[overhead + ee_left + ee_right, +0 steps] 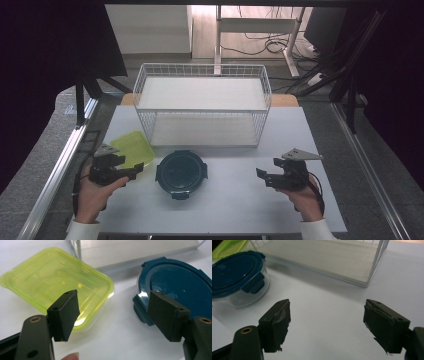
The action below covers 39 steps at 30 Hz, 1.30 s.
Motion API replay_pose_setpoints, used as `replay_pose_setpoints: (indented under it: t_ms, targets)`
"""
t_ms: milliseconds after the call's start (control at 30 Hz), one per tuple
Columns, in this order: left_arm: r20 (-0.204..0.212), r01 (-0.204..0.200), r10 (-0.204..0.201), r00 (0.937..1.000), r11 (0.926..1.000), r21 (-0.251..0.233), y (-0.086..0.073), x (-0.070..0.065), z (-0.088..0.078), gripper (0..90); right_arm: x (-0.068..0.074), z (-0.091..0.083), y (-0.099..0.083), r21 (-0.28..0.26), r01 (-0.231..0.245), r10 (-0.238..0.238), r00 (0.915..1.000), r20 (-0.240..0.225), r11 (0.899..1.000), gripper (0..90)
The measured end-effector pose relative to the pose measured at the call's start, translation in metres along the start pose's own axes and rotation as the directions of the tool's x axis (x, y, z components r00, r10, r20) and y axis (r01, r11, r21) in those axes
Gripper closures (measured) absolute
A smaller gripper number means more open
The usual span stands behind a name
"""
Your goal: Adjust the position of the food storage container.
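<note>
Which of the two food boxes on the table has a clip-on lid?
The round box: a dark blue lid is latched on its clear body by side clips. The square green box beside it has no clips.

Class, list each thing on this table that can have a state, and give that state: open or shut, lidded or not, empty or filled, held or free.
Left claw: open, holding nothing.
Right claw: open, holding nothing.
Round container: blue lid on, latches down, standing free on the table.
Green container: no lid, empty, free.
Wire rack: upright, both shelves bare.
</note>
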<state>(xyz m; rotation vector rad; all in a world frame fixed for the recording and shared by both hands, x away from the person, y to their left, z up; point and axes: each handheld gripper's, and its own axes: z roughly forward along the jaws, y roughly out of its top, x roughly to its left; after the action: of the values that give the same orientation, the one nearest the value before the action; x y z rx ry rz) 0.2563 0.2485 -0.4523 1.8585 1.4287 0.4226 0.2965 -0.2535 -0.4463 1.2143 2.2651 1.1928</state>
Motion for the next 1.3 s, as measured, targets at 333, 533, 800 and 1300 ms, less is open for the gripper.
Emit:
replay_pose_setpoints:
  t_ms: [333, 533, 800, 1300]
  targets:
    - [0.003, -0.014, 0.014, 0.9999, 0.9999, -0.006, 0.000, -0.006, -0.002, 25.6, 0.003, -0.005, -0.002, 0.023, 0.000, 0.000, 1.0000, 0.007, 1.000, 24.6]
    - [0.007, -0.033, 0.033, 0.9994, 0.9994, -0.008, 0.001, -0.010, -0.005, 25.6, 0.009, -0.008, -0.001, 0.015, 0.012, -0.012, 0.9998, -0.015, 1.000, 25.2]
    - [0.024, -0.036, 0.035, 0.9991, 0.9991, 0.022, 0.000, -0.008, 0.003, 31.2, 0.002, -0.003, -0.005, 0.039, -0.013, 0.014, 0.9997, -0.019, 0.999, 25.6]
    - [0.031, -0.033, 0.031, 0.9990, 0.9986, 0.042, 0.011, -0.010, 0.013, 52.7, 0.000, -0.003, -0.005, 0.043, -0.024, 0.024, 0.9997, -0.001, 0.999, 27.0]
